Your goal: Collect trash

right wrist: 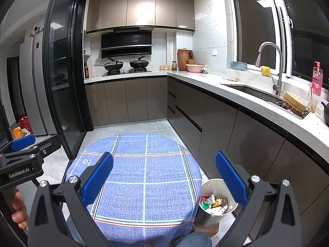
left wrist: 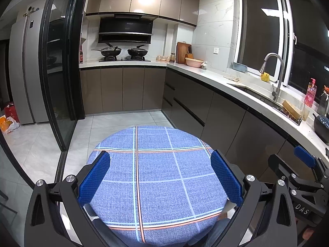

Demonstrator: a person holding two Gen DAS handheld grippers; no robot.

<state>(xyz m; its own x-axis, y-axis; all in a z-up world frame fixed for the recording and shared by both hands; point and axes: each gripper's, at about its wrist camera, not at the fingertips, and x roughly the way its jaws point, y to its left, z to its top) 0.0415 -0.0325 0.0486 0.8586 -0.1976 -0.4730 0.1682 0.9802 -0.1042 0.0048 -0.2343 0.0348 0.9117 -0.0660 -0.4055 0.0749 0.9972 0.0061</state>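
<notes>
Both grippers, left and right, spread, empty above round table. Risk: knocking full bin near right.

Round table under blue plaid cloth with white and orange stripes; nothing lying on cloth. Pale tiled floor beneath. On floor just right of table: white bin holding wrappers and a green cap, resting on a small wooden board
</notes>
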